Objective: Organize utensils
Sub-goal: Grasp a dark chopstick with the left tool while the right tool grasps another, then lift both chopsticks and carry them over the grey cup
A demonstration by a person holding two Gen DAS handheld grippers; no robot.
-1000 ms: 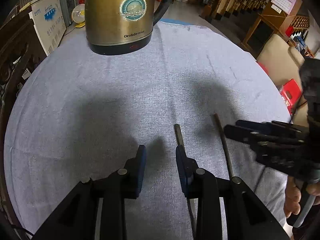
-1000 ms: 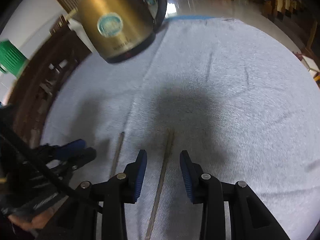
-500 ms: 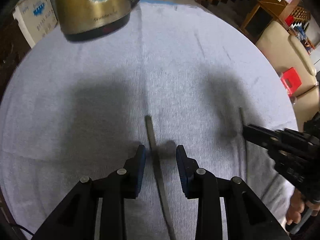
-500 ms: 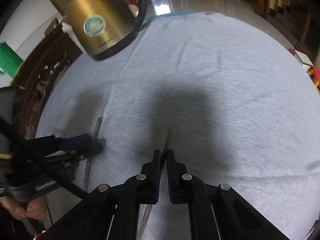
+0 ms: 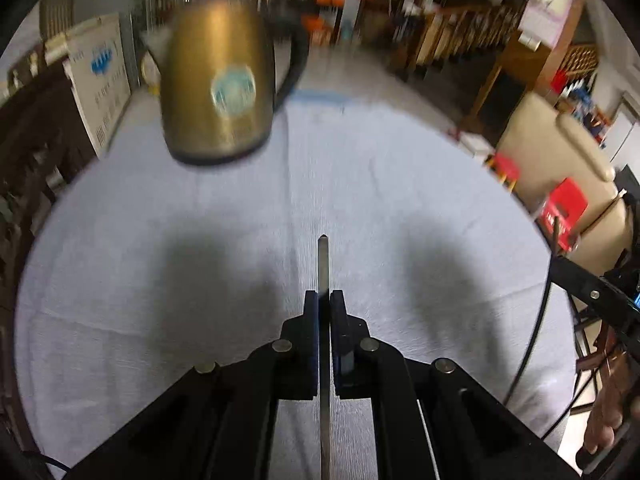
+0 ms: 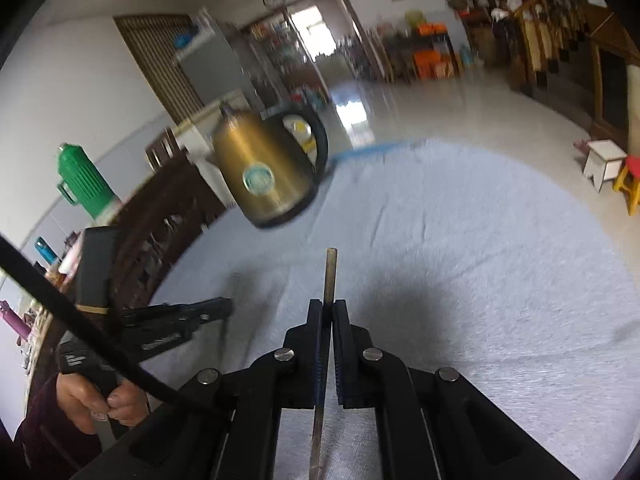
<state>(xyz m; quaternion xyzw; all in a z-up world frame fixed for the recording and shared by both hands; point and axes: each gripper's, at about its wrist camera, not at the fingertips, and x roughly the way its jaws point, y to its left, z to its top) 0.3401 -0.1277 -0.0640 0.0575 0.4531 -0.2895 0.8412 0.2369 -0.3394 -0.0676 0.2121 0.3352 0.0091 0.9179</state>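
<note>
My left gripper is shut on a thin metal chopstick, lifted above the grey tablecloth; its tip points forward past the fingers. My right gripper is shut on a second chopstick, brownish at its end, also raised off the cloth. The left gripper shows in the right wrist view at the lower left, with its chopstick tip just visible. Part of the right gripper's body shows at the right edge of the left wrist view.
A gold electric kettle with a black handle stands at the table's far side, also in the right wrist view. Dark wooden chairs stand left of the round table. A beige chair and a red stool stand to the right.
My left gripper has closed on its chopstick and lifted it. My right gripper, shut half a second ago, has lifted its chopstick too. Both views have tilted up.
</note>
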